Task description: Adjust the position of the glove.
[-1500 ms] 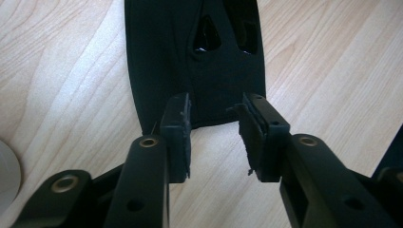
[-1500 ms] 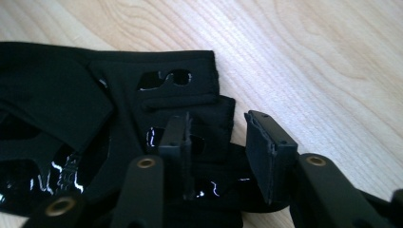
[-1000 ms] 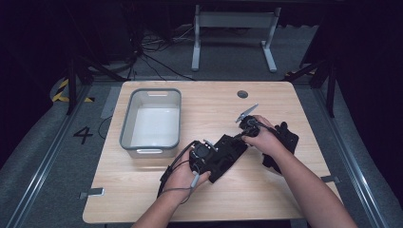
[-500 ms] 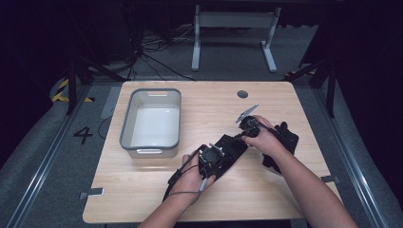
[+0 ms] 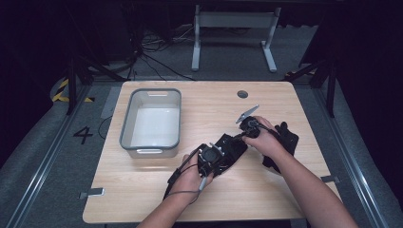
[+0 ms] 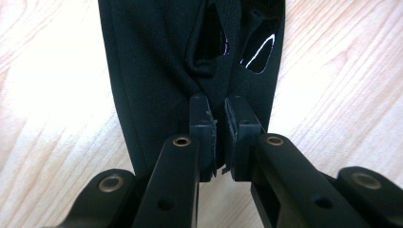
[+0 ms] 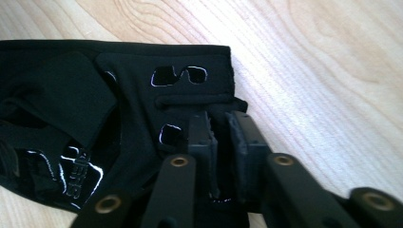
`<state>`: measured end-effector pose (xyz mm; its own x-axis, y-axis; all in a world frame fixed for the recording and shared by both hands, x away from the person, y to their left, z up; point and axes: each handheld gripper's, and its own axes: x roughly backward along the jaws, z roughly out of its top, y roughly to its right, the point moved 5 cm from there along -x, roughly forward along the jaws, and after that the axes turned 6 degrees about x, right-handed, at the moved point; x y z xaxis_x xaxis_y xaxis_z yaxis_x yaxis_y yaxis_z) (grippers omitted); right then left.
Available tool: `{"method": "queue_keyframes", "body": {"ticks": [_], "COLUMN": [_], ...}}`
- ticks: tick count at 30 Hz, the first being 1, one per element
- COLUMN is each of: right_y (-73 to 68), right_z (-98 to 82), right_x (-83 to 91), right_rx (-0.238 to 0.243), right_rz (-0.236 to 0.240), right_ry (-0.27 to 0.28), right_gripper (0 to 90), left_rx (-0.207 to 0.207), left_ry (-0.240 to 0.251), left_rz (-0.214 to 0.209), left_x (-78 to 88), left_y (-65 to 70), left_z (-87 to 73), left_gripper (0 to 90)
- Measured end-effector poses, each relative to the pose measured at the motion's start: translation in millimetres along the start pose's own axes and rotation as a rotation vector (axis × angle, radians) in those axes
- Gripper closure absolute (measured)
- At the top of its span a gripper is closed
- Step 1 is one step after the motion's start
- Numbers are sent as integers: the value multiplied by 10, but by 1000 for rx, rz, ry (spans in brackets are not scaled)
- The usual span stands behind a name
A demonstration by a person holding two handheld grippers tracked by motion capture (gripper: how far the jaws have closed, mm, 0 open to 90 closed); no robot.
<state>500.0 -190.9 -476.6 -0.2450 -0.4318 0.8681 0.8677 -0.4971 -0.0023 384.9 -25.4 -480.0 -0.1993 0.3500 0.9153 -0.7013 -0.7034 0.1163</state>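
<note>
Black garment (image 5: 231, 151) on surface (image 5: 294, 190): left tongs (image 6: 216, 124) moved onto its near end since earlier frame, just closed, pinching fabric; right tongs (image 7: 219, 137) likewise nipped on cloth.

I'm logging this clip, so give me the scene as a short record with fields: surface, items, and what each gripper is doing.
surface: wooden table
items: black glove; second black glove; grey bin, empty
left gripper: just been closing, shut on the black glove's fabric
right gripper: just been closing, shut on the same glove's edge
</note>
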Motion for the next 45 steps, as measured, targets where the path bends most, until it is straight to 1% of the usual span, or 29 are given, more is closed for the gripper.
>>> {"method": "queue_keyframes", "body": {"ticks": [1, 2, 3, 6, 8, 9, 10, 11, 12, 13, 14, 16, 17, 18, 20, 21, 23, 24, 25, 26, 27, 30, 32, 33, 34, 36, 39, 41, 45], "right_y": [4, -7, -16, -37, -53, -68, -94, -107, -129, -146, -168, -211, -211, -279, -347, -374, -454, -454, -535, -535, -599, -666, -717, -717, -777, -841, -900, -908, -954], "right_z": [-4, -4, -3, -2, -9, -13, -27, -31, -34, -35, -41, -52, -52, -74, -106, -123, -171, -171, -235, -235, -295, -391, -475, -475, -539, -598, -681, -703, -755], "right_x": [11, 25, 37, 91, 147, 178, 261, 291, 334, 376, 423, 510, 510, 626, 725, 759, 835, 835, 895, 895, 932, 957, 958, 958, 954, 946, 911, 888, 823], "right_rx": [10, 10, 10, 18, 17, 5, 2, 3, 2, 9, 13, 15, 15, 8, -1, -1, -8, -8, -14, -14, -21, -33, -54, -54, -67, -63, -61, -57, -69], "right_rz": [-9, -16, -22, -19, -11, -5, 3, 6, 9, 6, 2, -2, -2, -11, -12, -12, -9, -9, -12, -12, -18, -20, -15, -15, -11, -10, -16, -16, -5], "right_ry": [-7, -15, -16, -11, 4, 14, 38, 45, 57, 68, 75, 93, 93, 118, 141, 148, 165, 165, 173, 173, 176, 183, 191, 191, 201, 207, 224, 216, 185], "right_gripper": [846, 860, 881, 885, 888, 888, 889, 889, 890, 890, 890, 890, 890, 890, 890, 890, 890, 890, 890, 890, 890, 890, 890, 890, 890, 890, 890, 890, 890], "left_rx": [0, 7, 2, -3, -11, -18, -32, -32, -38, -38, -61, -79, -79, -83, -93, -91, -106, -106, -130, -130, -149, -168, -197, -197, -220, -231, -222, -221, -241], "left_ry": [0, 3, 2, 6, 6, 8, 6, 6, 12, 12, 17, 24, 24, 30, 28, 24, 18, 18, 10, 10, 5, -16, -35, -35, -44, -47, -68, -76, -106], "left_rz": [0, -28, -28, -29, -34, -35, -41, -41, -40, -40, -35, -27, -27, -24, -17, -17, -20, -20, -25, -25, -33, -72, -76, -76, -76, -80, -92, -95, -101], "left_x": [0, 14, 27, 65, 111, 138, 190, 190, 253, 253, 316, 395, 395, 422, 471, 479, 493, 493, 502, 502, 505, 501, 477, 477, 448, 420, 376, 361, 328], "left_y": [0, -5, -7, 2, 9, 12, 16, 16, 16, 16, 6, -8, -8, -20, -56, -65, -69, -69, -48, -48, -23, 22, 44, 44, 58, 49, 25, 28, 66], "left_z": [0, 4, 4, 5, -1, -7, -21, -21, -26, -26, -22, -19, -19, -17, -19, -21, -22, -22, -19, -19, -15, -27, -35, -35, -39, -41, -44, -47, -81], "left_gripper": [841, 847, 850, 853, 854, 854, 854, 855, 854, 854, 855, 855, 854, 854, 854, 854, 854, 854, 854, 854, 853, 851, 851, 851, 851, 849, 846, 846, 846]}}
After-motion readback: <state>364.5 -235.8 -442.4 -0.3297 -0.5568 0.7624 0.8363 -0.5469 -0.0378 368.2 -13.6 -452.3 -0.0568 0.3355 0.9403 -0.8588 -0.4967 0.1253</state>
